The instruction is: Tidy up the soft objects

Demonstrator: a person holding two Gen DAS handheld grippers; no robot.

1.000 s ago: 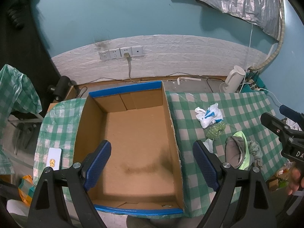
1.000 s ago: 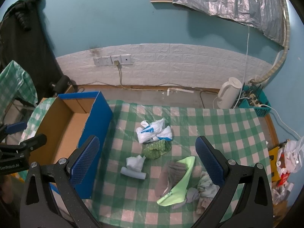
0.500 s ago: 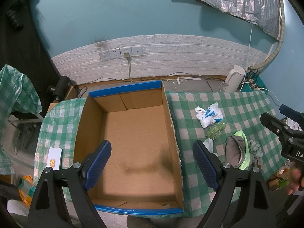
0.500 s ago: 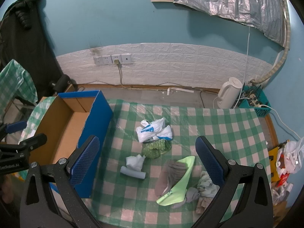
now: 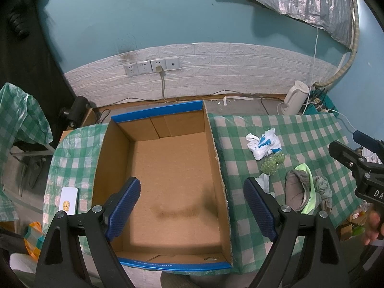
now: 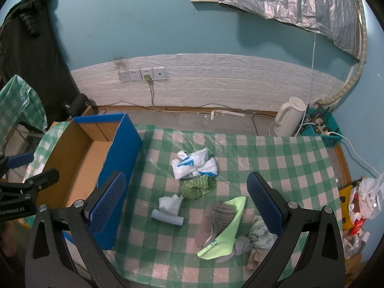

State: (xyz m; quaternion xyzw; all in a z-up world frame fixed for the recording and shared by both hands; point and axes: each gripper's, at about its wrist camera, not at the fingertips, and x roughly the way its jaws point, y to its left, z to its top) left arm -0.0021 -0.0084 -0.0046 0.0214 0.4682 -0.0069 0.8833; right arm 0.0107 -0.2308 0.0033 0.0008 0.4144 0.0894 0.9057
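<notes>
An empty cardboard box [image 5: 172, 172] with blue outer walls sits on the left of the green checked table; it also shows in the right wrist view [image 6: 79, 158]. My left gripper [image 5: 192, 206] is open and empty above the box. Soft things lie to the right: a white and blue plastic bag [image 6: 194, 163], a green mesh bundle [image 6: 195, 188], a white tissue wad on a pale blue roll [image 6: 169, 207], grey and lime socks [image 6: 220, 223] and a crumpled cloth [image 6: 260, 237]. My right gripper [image 6: 186, 201] is open and empty above them.
A white phone-like slab [image 5: 69, 200] lies on the table left of the box. A white kettle [image 6: 286, 117] and a teal basket with cables [image 6: 321, 129] stand on the floor behind the table. Bags [image 6: 364, 199] hang off the right edge.
</notes>
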